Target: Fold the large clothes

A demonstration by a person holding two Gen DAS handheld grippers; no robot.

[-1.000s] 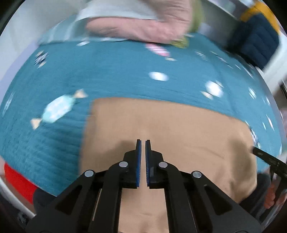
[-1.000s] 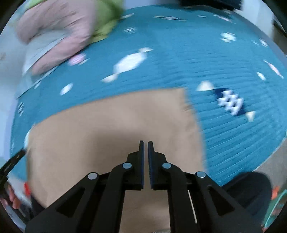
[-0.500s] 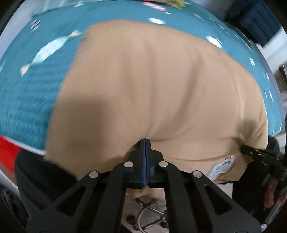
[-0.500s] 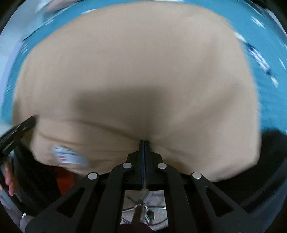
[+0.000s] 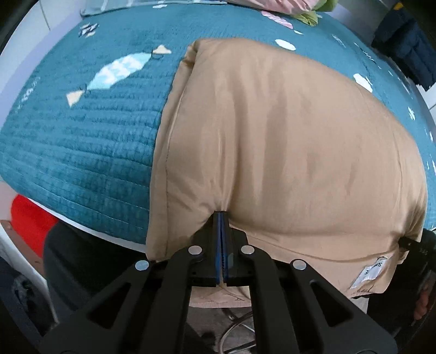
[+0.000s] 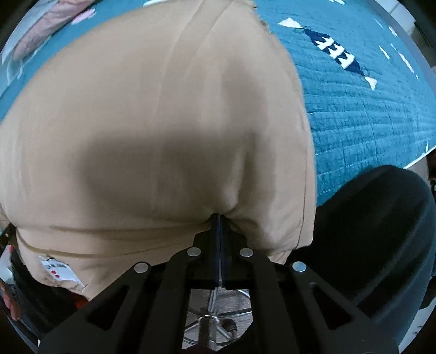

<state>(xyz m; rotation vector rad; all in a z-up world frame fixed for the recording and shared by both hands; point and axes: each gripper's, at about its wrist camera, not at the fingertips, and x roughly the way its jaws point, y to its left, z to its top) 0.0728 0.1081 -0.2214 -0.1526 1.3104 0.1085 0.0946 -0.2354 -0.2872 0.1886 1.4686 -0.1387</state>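
Surface: teal quilted bedspread (image 5: pixel 81 141) with fish motifs. Item: tan garment (image 5: pixel 286 141), lying across the spread, its near edge hanging over the bed's edge; white label (image 5: pixel 370 275) at one near corner. Left gripper (image 5: pixel 221 217): jaws pinched on the garment's near hem. Right gripper (image 6: pixel 219 217): likewise clamped on the hem. Beyond: pink bedding (image 5: pixel 278 4), far edge.

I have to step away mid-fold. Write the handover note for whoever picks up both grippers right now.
Left gripper: shut on the tan garment at its near edge.
Right gripper: shut on the same edge, further along.
The garment lies on the teal quilt, its near edge hanging off the bed's side, care label showing.
Done: both grips set.
Left: probably carry the edge over to fold, then smooth.
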